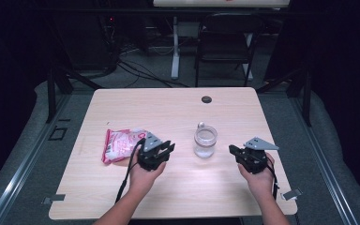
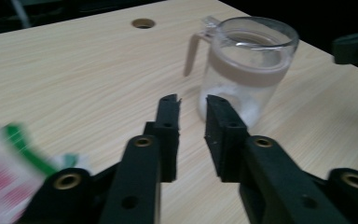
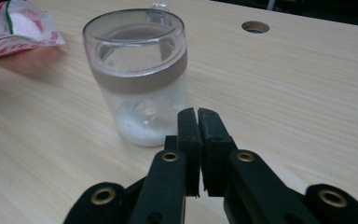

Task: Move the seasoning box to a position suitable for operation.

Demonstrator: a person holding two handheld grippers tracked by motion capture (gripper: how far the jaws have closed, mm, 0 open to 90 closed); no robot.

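While both grippers flank it, jar (image 1: 205, 141) stands between, untouched.

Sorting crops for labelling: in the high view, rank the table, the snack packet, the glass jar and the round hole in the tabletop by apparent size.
1. Table
2. Snack packet, partly behind the left gripper
3. Glass jar
4. Round hole

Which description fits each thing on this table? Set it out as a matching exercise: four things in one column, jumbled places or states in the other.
1. glass jar
2. snack packet
3. left gripper
4. right gripper

a. jaws pressed together, empty
b. pink and white, at the table's left
c. jaws slightly apart, empty
d. upright between the grippers, lid open

Pairs: 1-d, 2-b, 3-c, 4-a
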